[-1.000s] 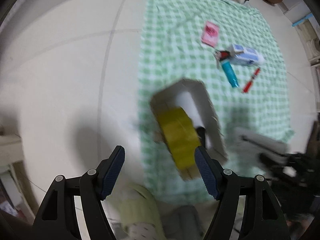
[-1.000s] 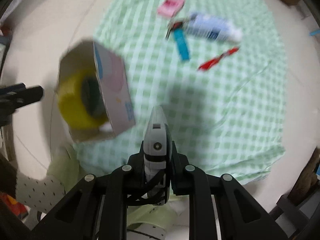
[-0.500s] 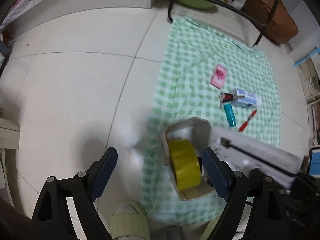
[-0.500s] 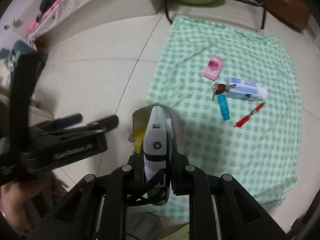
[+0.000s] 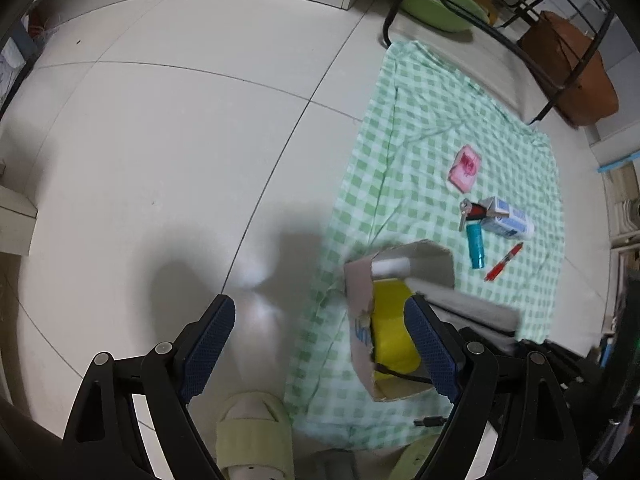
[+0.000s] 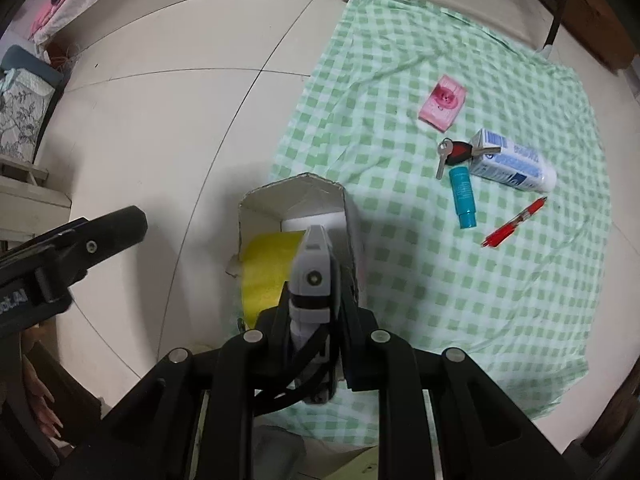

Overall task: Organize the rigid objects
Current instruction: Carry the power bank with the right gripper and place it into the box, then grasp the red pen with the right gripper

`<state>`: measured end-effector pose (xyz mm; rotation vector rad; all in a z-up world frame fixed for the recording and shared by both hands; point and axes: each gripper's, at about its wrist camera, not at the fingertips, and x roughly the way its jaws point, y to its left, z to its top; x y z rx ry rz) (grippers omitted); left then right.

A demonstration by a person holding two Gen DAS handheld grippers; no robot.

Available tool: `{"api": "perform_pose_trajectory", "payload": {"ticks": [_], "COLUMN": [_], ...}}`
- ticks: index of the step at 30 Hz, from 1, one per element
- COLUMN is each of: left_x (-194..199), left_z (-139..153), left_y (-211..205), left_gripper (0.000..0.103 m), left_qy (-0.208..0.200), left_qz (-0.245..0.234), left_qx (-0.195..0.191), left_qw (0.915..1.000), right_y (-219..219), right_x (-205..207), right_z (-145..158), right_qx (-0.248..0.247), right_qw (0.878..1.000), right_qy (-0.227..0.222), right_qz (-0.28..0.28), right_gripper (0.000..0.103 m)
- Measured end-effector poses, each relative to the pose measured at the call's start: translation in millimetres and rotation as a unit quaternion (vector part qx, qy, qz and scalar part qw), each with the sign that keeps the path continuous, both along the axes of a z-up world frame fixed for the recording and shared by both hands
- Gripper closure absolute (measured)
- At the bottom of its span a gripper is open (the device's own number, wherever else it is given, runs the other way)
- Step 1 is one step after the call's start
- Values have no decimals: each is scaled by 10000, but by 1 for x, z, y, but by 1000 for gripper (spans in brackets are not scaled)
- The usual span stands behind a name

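An open cardboard box [image 6: 256, 216] [image 5: 360, 300] stands on the green checked cloth [image 6: 440, 264] [image 5: 412, 160] with a yellow tape roll [image 6: 266, 268] [image 5: 390, 328] inside. My right gripper [image 6: 314, 280] is shut on a grey device with a cable [image 6: 314, 260] and holds it over the box; it shows as a grey blur in the left wrist view [image 5: 468, 308]. My left gripper [image 5: 320, 344] is open and empty above the cloth's left edge. On the cloth lie a pink card box [image 6: 443, 108], keys [image 6: 452, 152], a teal tube [image 6: 462, 196], a blue-white carton [image 6: 512, 166] and a red pen [image 6: 516, 222].
White tiled floor [image 5: 160, 140] lies left of the cloth. A slippered foot [image 5: 252, 432] is at the cloth's near edge. A black chair frame [image 5: 500, 12], a green basin [image 5: 440, 4] and a brown bag [image 5: 572, 68] stand beyond the cloth's far end.
Both grippers rose and pulled back, so the box looks smaller. The right gripper carried the grey device from right of the box to over it. The left gripper stayed open.
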<state>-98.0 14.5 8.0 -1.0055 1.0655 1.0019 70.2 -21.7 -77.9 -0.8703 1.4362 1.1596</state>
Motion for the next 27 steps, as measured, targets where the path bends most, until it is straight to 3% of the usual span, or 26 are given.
{"api": "perform_pose_trajectory", "payload": {"ticks": [9, 13, 16, 19, 21, 23, 27], "left_x": [3, 17, 30, 45, 56, 67, 85], "left_z": [-2, -11, -15, -20, -21, -22, -23], "left_y": [-2, -2, -4, -6, -6, -8, -5], "left_gripper": [17, 17, 17, 17, 17, 17, 17], "left_qy": [-305, -188, -176, -186, -110, -32, -317], "left_qz": [72, -189, -426, -623, -778, -903, -980], "left_qx": [7, -153, -250, -477, -514, -532, -617], "left_qw": [9995, 9995, 9986, 9967, 9956, 9945, 9928], "right_y": [-3, -15, -30, -42, -55, -64, -67], "right_x": [28, 60, 89, 116, 138, 158, 196], "right_z": [44, 40, 24, 1, -19, -37, -63], "right_qx": [786, 693, 491, 164, -88, -305, -646], "right_qw": [9956, 9942, 9951, 9955, 9956, 9954, 9922], "right_qy": [243, 111, -307, -474, -473, -585, -534], "right_qz": [-445, -811, -805, -798, -804, -688, -922], "right_gripper": [81, 46, 42, 27, 27, 35, 45]}}
